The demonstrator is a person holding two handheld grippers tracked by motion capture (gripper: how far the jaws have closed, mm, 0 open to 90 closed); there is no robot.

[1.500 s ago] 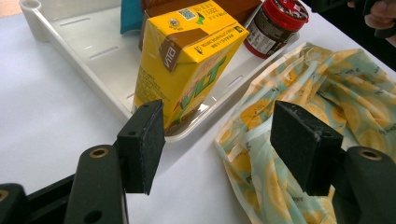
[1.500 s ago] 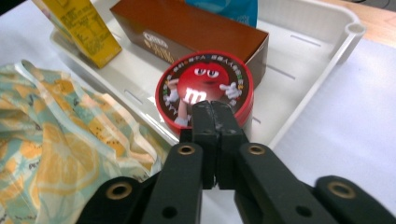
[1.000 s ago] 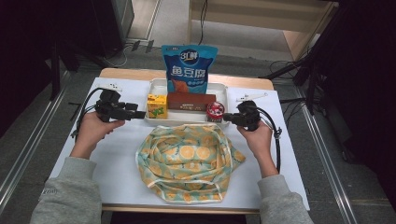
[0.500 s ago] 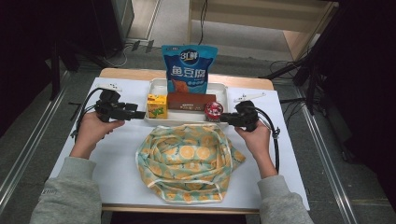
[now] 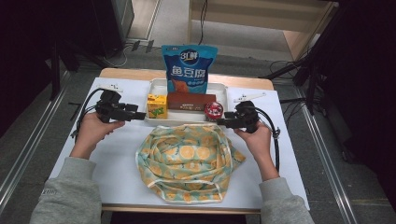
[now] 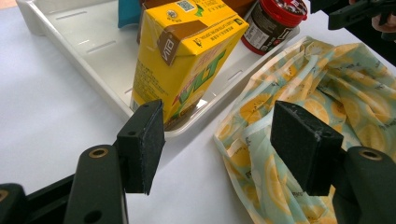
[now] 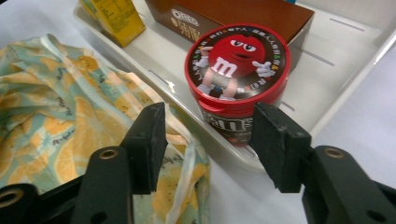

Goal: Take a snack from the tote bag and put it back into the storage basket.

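Unchanged since the earlier frames: no item shifted, both grippers parked. Orange-print cloth bag (image 5: 189, 163) spread open, just before white plastic tray (image 5: 223, 89). Inside tray, unpacked: blue snack pouch (image 5: 187, 69), brown box (image 5: 191, 101), yellow juice carton (image 5: 157, 106), red-lidded candy tub (image 5: 214, 111). Left gripper (image 6: 219, 140) agape, empty, beside tray. Right gripper (image 7: 205, 140) agape, empty, facing tub. Packing judged unstarted.

Brown box (image 5: 191, 101): lower part hidden behind near wall of white tray (image 5: 184, 120); print too small to read in high view. Blue pouch (image 6: 128, 11) cut off at top edge in left gripper view. Yellow carton (image 7: 114, 16) cropped at top edge in right gripper view.
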